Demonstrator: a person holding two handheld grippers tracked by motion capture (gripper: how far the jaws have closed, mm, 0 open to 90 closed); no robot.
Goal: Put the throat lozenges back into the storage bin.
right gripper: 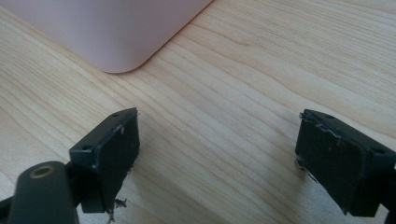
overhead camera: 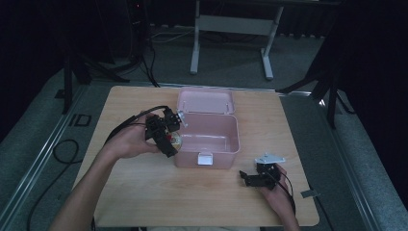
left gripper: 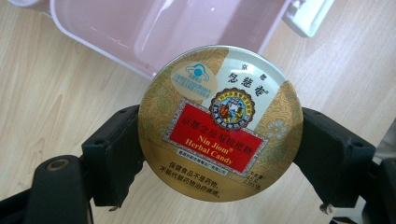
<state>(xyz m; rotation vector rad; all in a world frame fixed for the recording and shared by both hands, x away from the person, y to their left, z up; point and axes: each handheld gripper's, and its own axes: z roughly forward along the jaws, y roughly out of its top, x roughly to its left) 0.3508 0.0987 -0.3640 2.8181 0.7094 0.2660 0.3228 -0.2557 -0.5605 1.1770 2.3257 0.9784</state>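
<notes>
A round gold candy tin with a red label sits clamped between the two black jaws of my left gripper, held above the wood table. In the high view the left gripper hovers at the left front corner of the open pink box, the tin a small gold spot at its tip. The box's rim lies just beyond the tin. My right gripper rests low on the table at the front right, its jaws wide apart with bare wood between them. A corner of the pink box lies ahead of it.
The box's lid stands tilted back behind it, and a white latch hangs on the front wall. Cables trail from both grippers. The table edge runs close to the person's forearms. A metal frame stands on the floor beyond.
</notes>
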